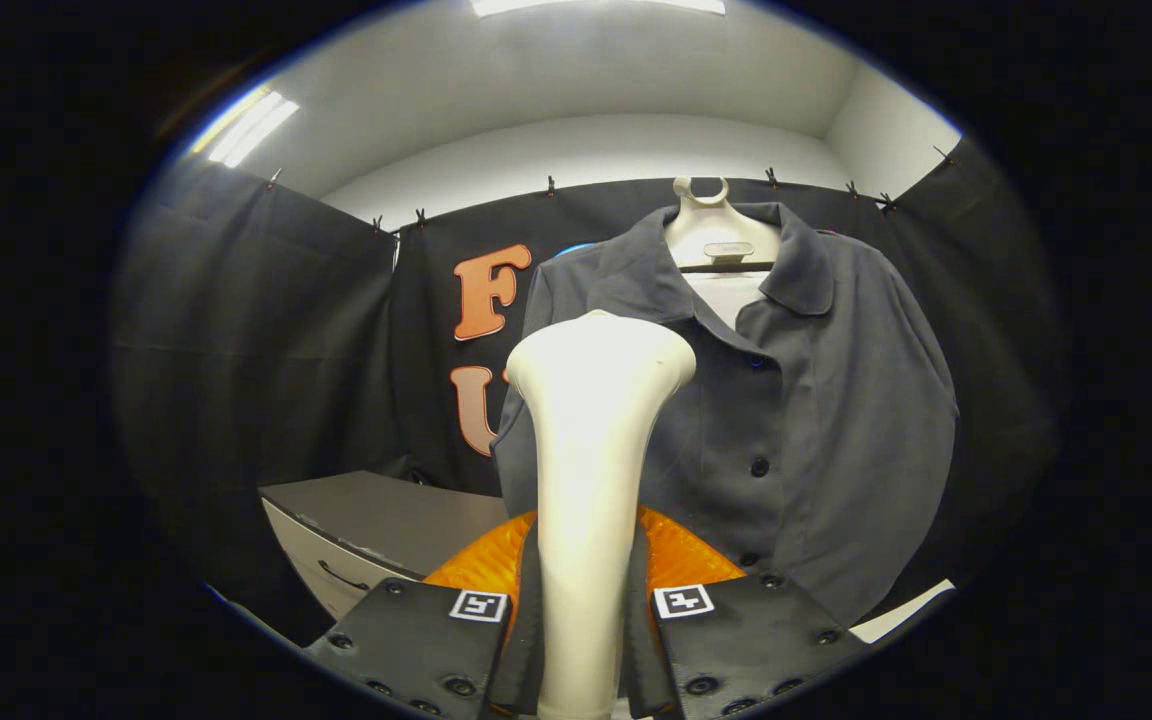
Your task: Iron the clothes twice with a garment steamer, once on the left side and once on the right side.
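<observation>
No readable text or labels.

A cream garment steamer (591, 480) stands upright, its slim handle widening to a broad rounded head at the top. The gripper (584, 640) has both fingers pressed against the handle's lower part. Just beyond the steamer's head a dark grey buttoned shirt (816, 420) hangs on a pale hanger (721, 235), front facing the steamer, collar open.

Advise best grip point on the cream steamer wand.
Grip the cream plastic steamer wand on its narrow straight handle, below the flared head, fingers closing from both sides. The tool already clamps it there, upright, head pointing at the grey buttoned shirt.
</observation>
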{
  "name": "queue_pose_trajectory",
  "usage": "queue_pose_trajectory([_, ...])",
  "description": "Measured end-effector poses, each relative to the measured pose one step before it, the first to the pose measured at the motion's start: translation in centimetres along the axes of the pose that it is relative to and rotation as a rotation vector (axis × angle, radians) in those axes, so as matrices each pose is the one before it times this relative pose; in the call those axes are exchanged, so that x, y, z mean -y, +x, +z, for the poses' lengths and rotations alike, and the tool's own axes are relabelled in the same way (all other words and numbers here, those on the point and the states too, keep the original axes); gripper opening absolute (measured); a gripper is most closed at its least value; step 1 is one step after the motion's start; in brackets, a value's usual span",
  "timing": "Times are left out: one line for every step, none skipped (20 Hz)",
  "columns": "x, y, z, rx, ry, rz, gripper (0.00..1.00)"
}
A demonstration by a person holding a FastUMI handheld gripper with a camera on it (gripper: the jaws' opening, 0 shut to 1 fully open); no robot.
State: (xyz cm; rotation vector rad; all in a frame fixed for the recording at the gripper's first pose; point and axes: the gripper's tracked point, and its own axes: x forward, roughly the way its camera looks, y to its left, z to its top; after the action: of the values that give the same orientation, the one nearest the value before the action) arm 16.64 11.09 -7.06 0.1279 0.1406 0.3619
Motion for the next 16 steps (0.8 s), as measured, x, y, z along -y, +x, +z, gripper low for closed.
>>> queue_pose_trajectory([0.036, 0.341, -0.375, -0.00785, 0.00472, -0.00133, 0.39])
queue_pose_trajectory([0.093, 0.319, -0.344, -0.00807, 0.00456, -0.00206, 0.39])
queue_pose_trajectory([0.138, 0.349, -0.301, -0.00662, 0.00314, -0.00290, 0.39])
queue_pose_trajectory([0.125, 0.213, -0.237, -0.00553, 0.00163, -0.00259, 0.39])
queue_pose_trajectory([0.159, 0.239, -0.272, -0.00472, 0.00094, -0.00300, 0.39])
queue_pose_trajectory([0.099, 0.133, -0.112, -0.00315, 0.00111, -0.00332, 0.39])
queue_pose_trajectory([0.011, 0.227, -0.100, -0.00280, 0.00102, -0.00224, 0.39])
queue_pose_trajectory([0.092, 0.016, -0.196, -0.00251, -0.00068, -0.00325, 0.39])
queue_pose_trajectory([0.103, 0.206, -0.166, -0.00146, -0.00215, -0.00335, 0.39])
queue_pose_trajectory([0.041, 0.078, -0.146, -0.00281, -0.00200, -0.00325, 0.39])
queue_pose_trajectory([0.075, 0.071, -0.247, -0.00345, -0.00098, -0.00294, 0.39])
queue_pose_trajectory([0.007, -0.051, -0.310, -0.00350, 0.00085, -0.00263, 0.39])
queue_pose_trajectory([0.048, -0.039, -0.279, -0.00244, 0.00075, -0.00183, 0.39])
queue_pose_trajectory([0.044, -0.185, -0.326, -0.00221, 0.00122, -0.00323, 0.39])
queue_pose_trajectory([0.090, 0.016, -0.443, -0.00499, 0.00022, -0.00209, 0.39])
queue_pose_trajectory([0.032, -0.301, -0.481, -0.00503, 0.00148, -0.00198, 0.39])
